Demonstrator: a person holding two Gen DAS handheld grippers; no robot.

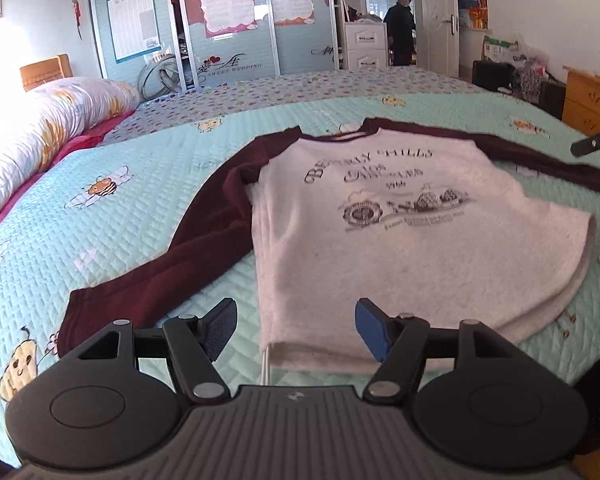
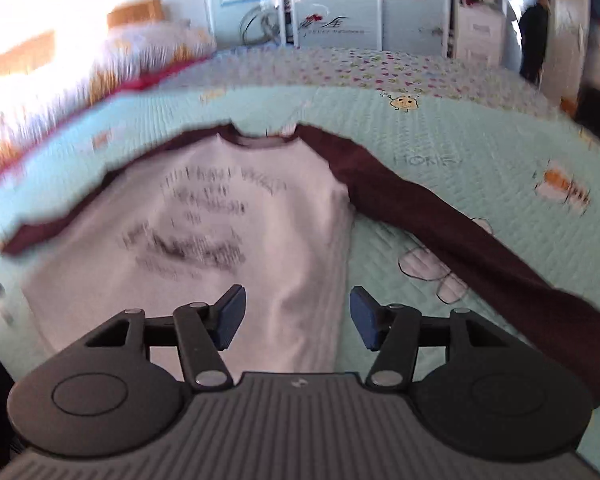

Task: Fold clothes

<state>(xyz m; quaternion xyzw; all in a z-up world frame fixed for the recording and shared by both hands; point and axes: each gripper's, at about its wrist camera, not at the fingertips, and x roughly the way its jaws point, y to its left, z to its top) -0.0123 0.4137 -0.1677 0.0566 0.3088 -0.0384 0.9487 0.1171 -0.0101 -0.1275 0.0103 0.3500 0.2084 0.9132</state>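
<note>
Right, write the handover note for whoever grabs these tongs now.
Left tongs: open, holding nothing, above the shirt's near left hem corner.
Right tongs: open, holding nothing, above the near right hem; that view is blurred.
Shirt: flat on the quilted bed cover, print up, collar far, hem near. Left sleeve and right sleeve both spread out sideways.
Done: shirt laid out.
Left: every fold, probably sleeves inward first, then the body.
</note>
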